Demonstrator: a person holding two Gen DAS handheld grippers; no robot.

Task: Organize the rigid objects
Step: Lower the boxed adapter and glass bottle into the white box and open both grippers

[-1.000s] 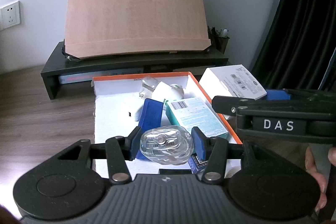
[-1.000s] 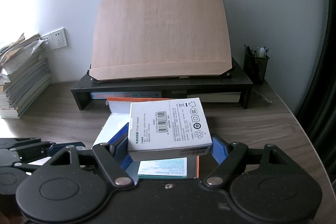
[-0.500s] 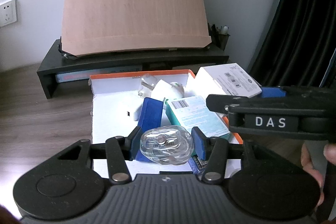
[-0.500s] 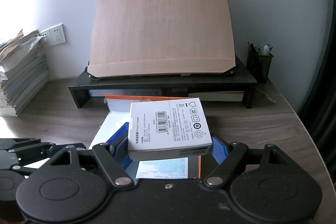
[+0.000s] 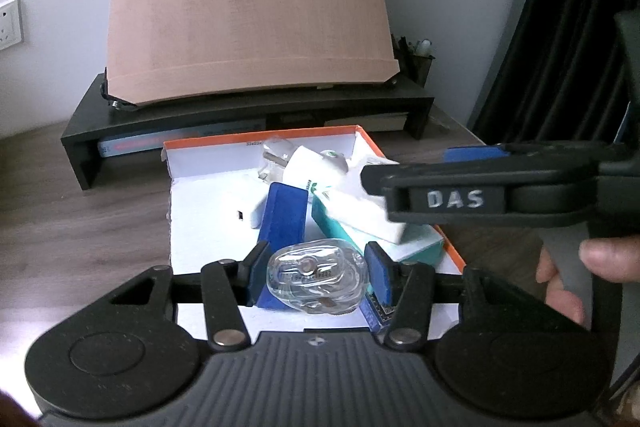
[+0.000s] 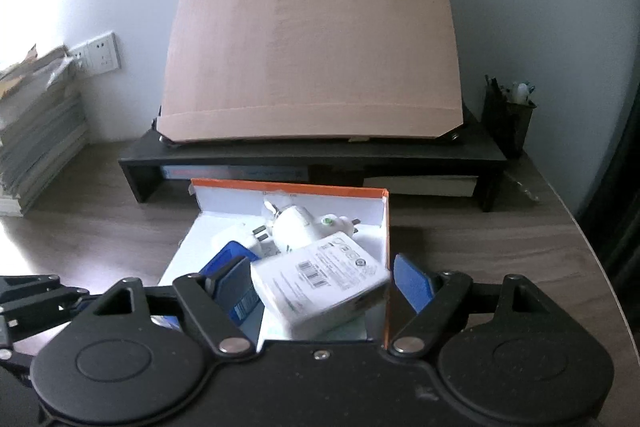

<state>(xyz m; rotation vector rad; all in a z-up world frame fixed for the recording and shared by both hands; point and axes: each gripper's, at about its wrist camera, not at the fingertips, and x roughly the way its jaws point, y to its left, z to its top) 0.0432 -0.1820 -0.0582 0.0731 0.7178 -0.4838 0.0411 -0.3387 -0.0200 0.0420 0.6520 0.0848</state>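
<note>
left gripper (image 5: 316, 277) fingers are clamped on a slick, probably breakable clear glass bottle (image 5: 317, 275), best squeezed across its flat sides, while the right gripper (image 6: 320, 281) is spread wide, light white carton (image 6: 320, 281) lying loose between its fingers over the orange-rimmed box (image 6: 386, 227)

The desk (image 6: 500, 251) is dark wood-grain. Along its back edge, against the wall, stands a black riser (image 6: 312, 157). Just in front of the riser, near the middle of the desk, lies an open box (image 6: 386, 227) with orange edges and a white inside. At the back right corner, beside the riser's end, stands a dark pen cup (image 6: 507, 121). At the left edge, by the wall, sits a stack of what look like books or papers (image 6: 38, 131), blurred in the right wrist view. Something small and pale lies on the desk right of the riser; too faint to tell.
</note>
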